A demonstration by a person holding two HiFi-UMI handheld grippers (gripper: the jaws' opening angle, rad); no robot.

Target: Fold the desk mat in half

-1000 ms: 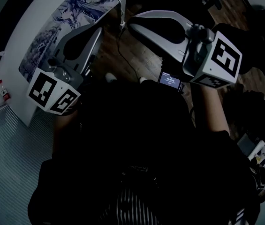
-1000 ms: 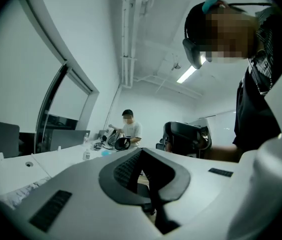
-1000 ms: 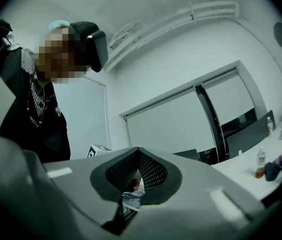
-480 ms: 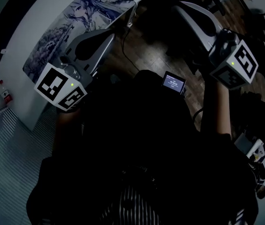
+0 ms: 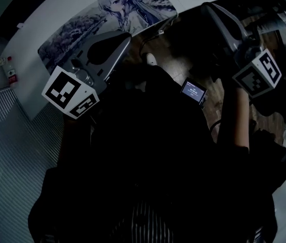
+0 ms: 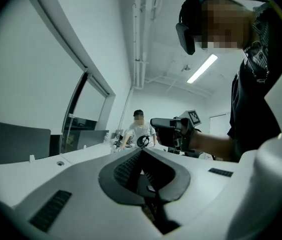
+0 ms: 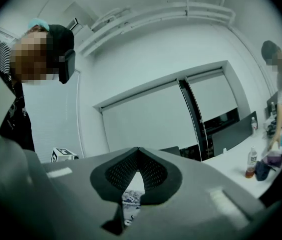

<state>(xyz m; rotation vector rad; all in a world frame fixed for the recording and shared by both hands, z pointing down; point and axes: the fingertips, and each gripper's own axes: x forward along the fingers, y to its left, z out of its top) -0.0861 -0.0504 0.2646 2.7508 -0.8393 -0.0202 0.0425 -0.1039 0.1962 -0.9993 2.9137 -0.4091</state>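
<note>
The desk mat (image 5: 107, 19), printed with a blue-and-white anime drawing, lies flat on the white desk (image 5: 41, 19) at the top of the head view. Both grippers are held in the air in front of the person's dark clothes, short of the desk. My left gripper (image 5: 125, 36) points toward the mat's near edge, jaws together and empty (image 6: 141, 151). My right gripper (image 5: 209, 6) is raised at the right, off the mat, its jaws also together with nothing in them (image 7: 138, 149). A strip of the mat (image 7: 131, 201) shows through the gap below them.
A red-capped bottle (image 5: 11, 70) stands at the desk's left end. A small lit screen (image 5: 193, 91) sits at the person's chest. Wooden floor (image 5: 173, 65) and dark chairs lie beyond the desk edge. Another person (image 6: 138, 129) works at a far desk; a bottle (image 7: 251, 164) stands there.
The view has swung so more of the desk and mat shows. The right gripper has moved right and away from the left one. The left gripper has barely shifted.
</note>
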